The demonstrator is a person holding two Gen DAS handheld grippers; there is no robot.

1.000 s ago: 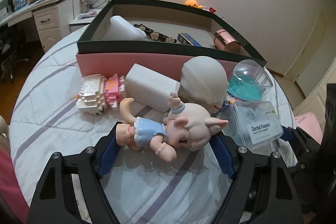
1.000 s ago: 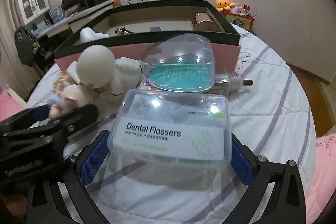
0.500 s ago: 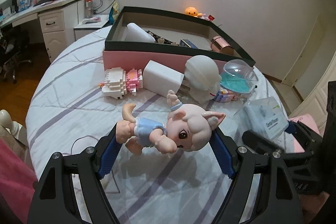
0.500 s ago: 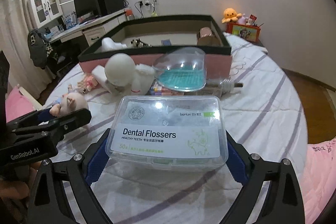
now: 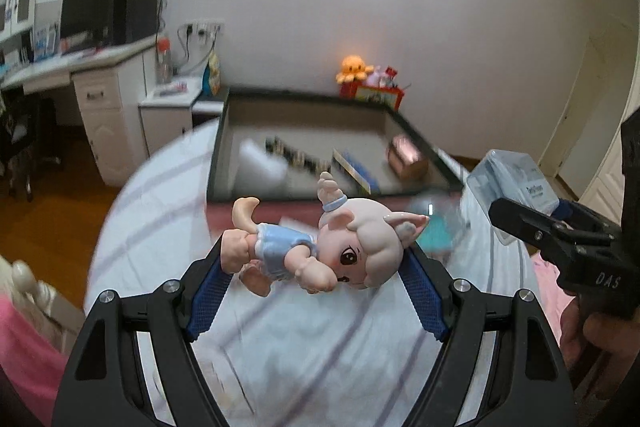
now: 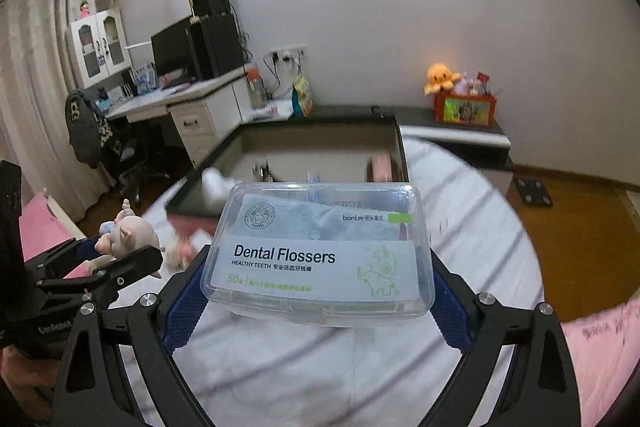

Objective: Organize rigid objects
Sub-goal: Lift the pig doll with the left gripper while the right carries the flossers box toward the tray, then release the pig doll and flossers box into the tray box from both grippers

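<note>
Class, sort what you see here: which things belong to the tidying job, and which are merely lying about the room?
Job:
left gripper
right gripper
pig figurine
flosser box
storage box

Lying about:
orange octopus
monitor
backpack

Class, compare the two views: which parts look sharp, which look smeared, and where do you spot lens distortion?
Left wrist view: the pig figurine in the left tool is crisp, while the open box and striped cloth behind are motion-smeared. Right wrist view: the dental flossers case in the right tool is sharp enough to read; the cloth is streaked. Both show fisheye bending and dark corners.
</note>
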